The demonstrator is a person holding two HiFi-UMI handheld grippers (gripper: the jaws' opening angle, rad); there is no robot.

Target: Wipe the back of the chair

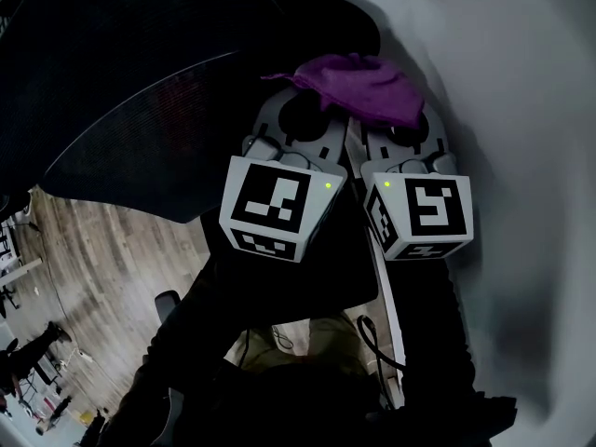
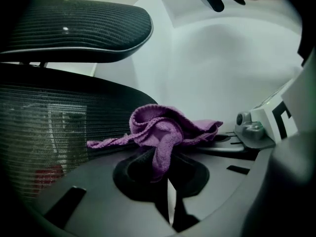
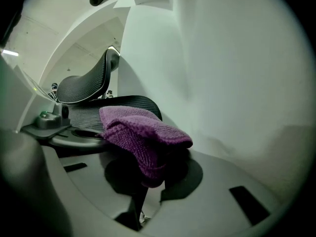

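Purple cloth (image 1: 358, 87) (image 2: 163, 132) (image 3: 140, 132): bunching in a heap over the tips of both grippers and being pinched from two sides; one thin tail trailing out leftward toward the back's top edge, contact there not clear.
Left gripper (image 1: 300, 119) (image 2: 167, 177): clamping on a fold of cloth hanging down at its tips, jaws drawn nearly together with only fabric between them; sitting just beside the right gripper, marker cube facing up in the head view.
Right gripper (image 1: 396, 128) (image 3: 148, 179): biting into the cloth's other side, jaws closing on a thick fold drooping between them; lying parallel to the left gripper, both pointing the same way.
Chair (image 1: 140, 128): standing left of the grippers, its black mesh filling the upper left of the head view.
Back (image 2: 49, 132) (image 3: 128, 104): curving just beyond and left of the cloth, its mesh letting pale shapes show through in the left gripper view.
Headrest (image 2: 74, 28) (image 3: 86, 85): hanging above the back, well apart from the cloth, a pale rim edging its mesh.
Wall (image 1: 521, 110): running pale and plain behind and to the right of both grippers.
Floor (image 1: 102, 277): showing wood planks low on the left of the head view.
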